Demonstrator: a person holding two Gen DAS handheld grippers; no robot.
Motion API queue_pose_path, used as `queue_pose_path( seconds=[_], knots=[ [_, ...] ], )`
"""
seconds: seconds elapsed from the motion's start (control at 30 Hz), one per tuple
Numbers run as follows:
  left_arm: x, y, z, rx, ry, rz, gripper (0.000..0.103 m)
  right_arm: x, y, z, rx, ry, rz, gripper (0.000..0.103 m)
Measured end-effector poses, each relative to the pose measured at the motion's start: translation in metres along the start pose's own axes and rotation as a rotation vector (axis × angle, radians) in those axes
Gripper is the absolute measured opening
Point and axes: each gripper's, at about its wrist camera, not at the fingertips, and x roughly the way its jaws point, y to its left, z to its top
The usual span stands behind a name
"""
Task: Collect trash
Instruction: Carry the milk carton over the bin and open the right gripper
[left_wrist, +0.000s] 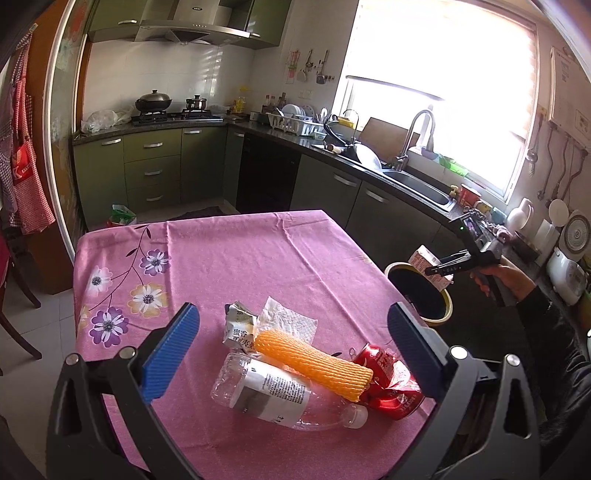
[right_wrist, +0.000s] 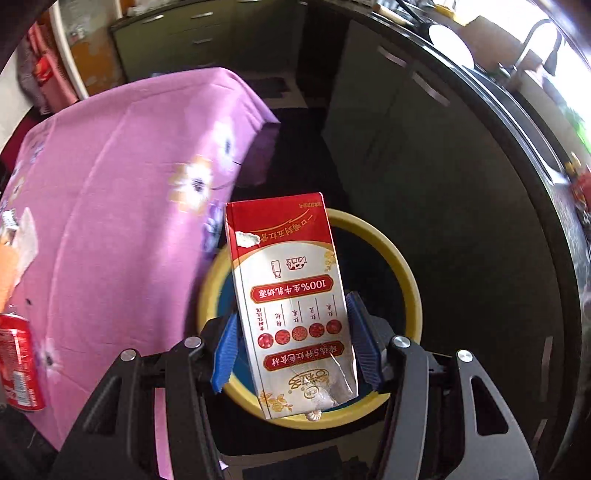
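The right claw (right_wrist: 291, 350) squeezes a red and white milk carton (right_wrist: 291, 306) between its blue pads and holds it right over the bin (right_wrist: 406, 273), a round one with a yellow rim and a black bag inside. The bin stands on the floor just beside the table (left_wrist: 240, 251), at about three o'clock from it. The left claw (left_wrist: 291, 354) hangs over the pink flowered cloth, wide open, with nothing in it. Below it the trash lies in a small pile: a clear bottle (left_wrist: 280, 395), an orange foam net (left_wrist: 314, 363), a crushed red can (left_wrist: 388, 380), a crumpled wrapper (left_wrist: 238, 326) and a white napkin (left_wrist: 288, 321).
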Motion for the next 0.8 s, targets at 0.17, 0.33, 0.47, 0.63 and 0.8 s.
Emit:
queue_pose_path(
  seconds=[0.17, 0.33, 0.47, 0.63, 0.8],
  knots=[
    [0.0, -0.005, -0.002, 0.021, 0.019, 0.026, 0.097, 0.038, -0.033, -0.005, 0.081, 0.043, -0.064, 0.055],
    [0.006, -0.005, -0.005, 0.025, 0.05, 0.037, 0.097, 0.039, -0.047, -0.009, 0.13, 0.018, -0.071, 0.06],
    [0.02, -0.007, -0.003, 0.036, 0.112, 0.034, 0.097, 0.021, -0.033, -0.012, 0.126, -0.009, -0.067, 0.06],
    [0.048, -0.01, 0.007, 0.056, 0.225, 0.012, 0.097, -0.004, -0.012, -0.016, 0.1, -0.049, -0.047, 0.06],
    [0.097, 0.004, 0.021, 0.059, 0.363, 0.026, 0.097, -0.015, 0.009, -0.016, 0.05, -0.063, -0.033, 0.06]
  ],
)
